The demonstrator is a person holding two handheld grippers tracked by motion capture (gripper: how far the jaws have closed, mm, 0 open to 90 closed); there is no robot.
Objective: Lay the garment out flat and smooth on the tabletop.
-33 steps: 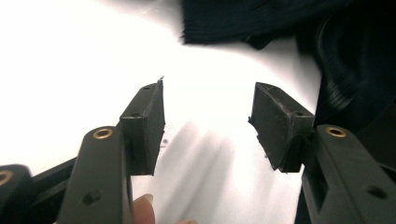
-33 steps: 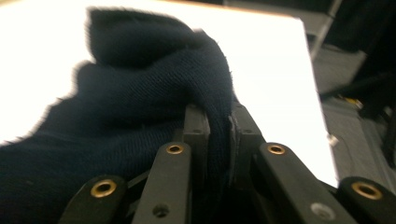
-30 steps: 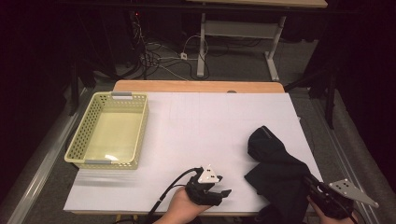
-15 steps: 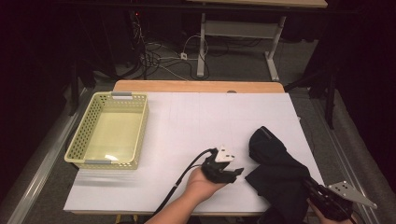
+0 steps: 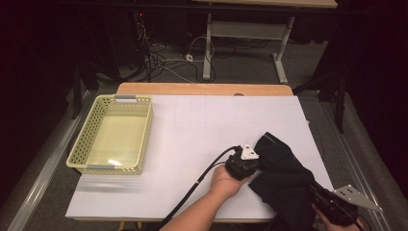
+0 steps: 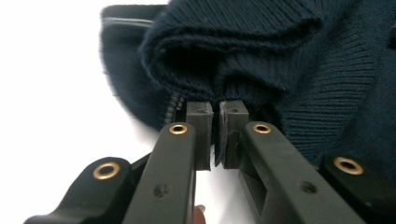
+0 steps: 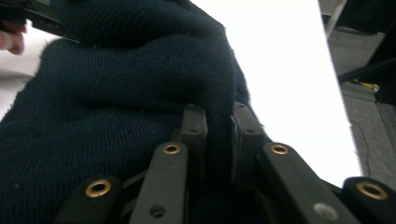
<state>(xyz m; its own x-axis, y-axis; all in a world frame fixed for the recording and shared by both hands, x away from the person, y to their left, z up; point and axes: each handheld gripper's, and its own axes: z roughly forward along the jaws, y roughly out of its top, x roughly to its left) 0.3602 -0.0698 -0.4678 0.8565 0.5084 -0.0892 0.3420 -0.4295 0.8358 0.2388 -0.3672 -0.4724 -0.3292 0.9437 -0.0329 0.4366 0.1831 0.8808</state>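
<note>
The left gripper (image 5: 250,162) has just been closing; its fingers (image 6: 200,122) pinch the sweater's (image 5: 284,183) nine-o'clock edge. The right gripper (image 5: 323,201) is clamped on the five-o'clock end, so the sweater runs diagonally between them.

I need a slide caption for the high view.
Two hand-held grippers grip a dark knitted garment beside a yellow basket.

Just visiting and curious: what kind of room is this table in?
Probably a lab or recording workspace: a white-topped work table with a pale yellow perforated plastic basket, loose cables on the grey floor, and dark surroundings.
</note>
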